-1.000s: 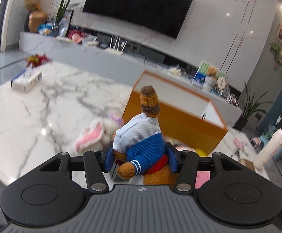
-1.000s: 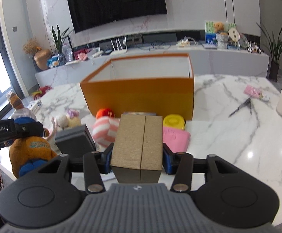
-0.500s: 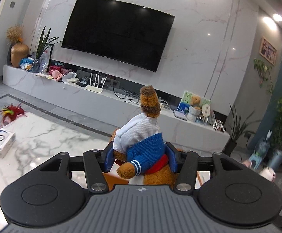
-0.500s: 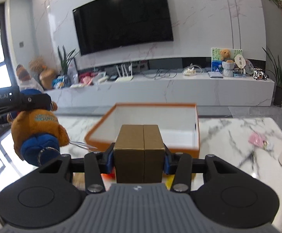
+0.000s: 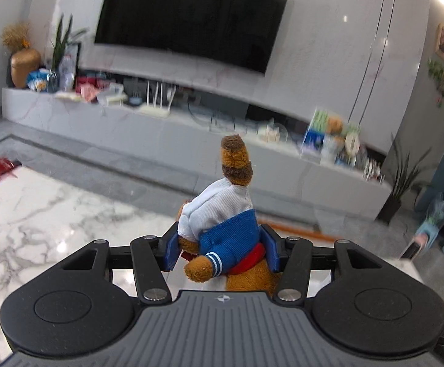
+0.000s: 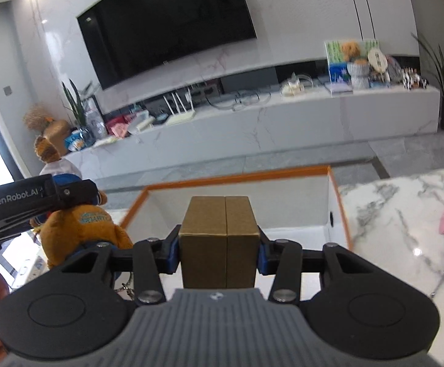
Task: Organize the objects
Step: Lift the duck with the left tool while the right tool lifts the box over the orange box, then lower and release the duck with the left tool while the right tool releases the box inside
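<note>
Placing is the step in hand, as I judge it: both grippers carry a thing that should go into the orange box (image 6: 237,180), and both hang above the counter (image 5: 53,208).

In the right wrist view, the right gripper (image 6: 218,249) has its jaws clamped on the two side faces of a brown carton (image 6: 218,238). The carton stands upright and hangs over the near part of the open box, whose white inside looks bare as far as can be seen. To do this well, the carton should go a little farther in, so that its bottom clears the near wall. Then it should come down straight until it rests on the floor of the box, and only then should the jaws be parted. A corner would be a good place, because it leaves room for the other things.

The left gripper (image 5: 220,250) has its jaws closed on the middle of a plush bear (image 5: 222,214) in a white and blue jacket. In the right wrist view the bear (image 6: 81,232) hangs just left of the box, outside its left wall. It must first move right, over the rim, before release. It is soft, so a low drop should do no harm.

The left wrist view is blurred, and perhaps the thin orange line behind the bear is the box rim; I cannot tell for sure. The two grippers are near each other, so I would lower one at a time.
</note>
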Tool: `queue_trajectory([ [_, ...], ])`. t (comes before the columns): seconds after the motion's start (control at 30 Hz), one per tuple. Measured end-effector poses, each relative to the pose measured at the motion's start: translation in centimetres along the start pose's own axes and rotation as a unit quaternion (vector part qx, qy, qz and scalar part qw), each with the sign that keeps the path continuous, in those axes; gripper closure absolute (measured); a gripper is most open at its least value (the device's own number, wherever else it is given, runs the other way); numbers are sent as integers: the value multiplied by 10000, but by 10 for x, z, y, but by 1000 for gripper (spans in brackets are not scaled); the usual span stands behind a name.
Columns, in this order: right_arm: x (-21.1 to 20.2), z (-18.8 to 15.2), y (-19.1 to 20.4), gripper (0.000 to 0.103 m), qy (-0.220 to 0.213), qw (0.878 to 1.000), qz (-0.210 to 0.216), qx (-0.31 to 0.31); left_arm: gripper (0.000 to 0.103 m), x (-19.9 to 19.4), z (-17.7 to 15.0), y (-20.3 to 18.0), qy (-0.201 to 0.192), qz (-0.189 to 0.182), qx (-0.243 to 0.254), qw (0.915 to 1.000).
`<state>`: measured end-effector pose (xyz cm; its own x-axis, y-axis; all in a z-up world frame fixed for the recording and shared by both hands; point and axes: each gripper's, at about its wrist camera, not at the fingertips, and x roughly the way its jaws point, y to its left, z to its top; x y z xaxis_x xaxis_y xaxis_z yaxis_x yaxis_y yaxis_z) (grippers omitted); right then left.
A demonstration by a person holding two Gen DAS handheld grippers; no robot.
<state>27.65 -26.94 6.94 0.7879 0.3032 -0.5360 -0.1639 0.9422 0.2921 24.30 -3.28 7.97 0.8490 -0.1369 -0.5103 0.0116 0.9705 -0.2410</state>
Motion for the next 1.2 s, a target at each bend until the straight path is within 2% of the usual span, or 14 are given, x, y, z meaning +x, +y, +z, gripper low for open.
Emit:
queue_trajectory([
  [0.17,43,-11,-7,55,505,9985,-228,31,41,42,-14,1,715,-104,182,9972],
  [0.37,67,-24,-8,56,918,9949,-400,-119,41,70,-29,-15,1155,14,549,9918],
  [0.5,75,-31,-11,56,1101,9925,-499,-187,41,81,-39,-22,1363,307,762,9873],
  [0.67,77,-38,-10,56,1209,9906,-583,-267,41,89,-46,-23,1665,513,900,9806],
  [0.77,77,-40,-11,56,1438,9871,-632,-298,41,88,-49,-26,1802,708,1080,9751],
  [0.97,70,-46,-12,56,1706,9824,-666,-360,41,80,-50,-26,2060,679,1139,9695],
  [1.2,55,-58,-9,56,1970,9775,-554,-507,40,74,-58,-28,2521,635,1353,9561],
])
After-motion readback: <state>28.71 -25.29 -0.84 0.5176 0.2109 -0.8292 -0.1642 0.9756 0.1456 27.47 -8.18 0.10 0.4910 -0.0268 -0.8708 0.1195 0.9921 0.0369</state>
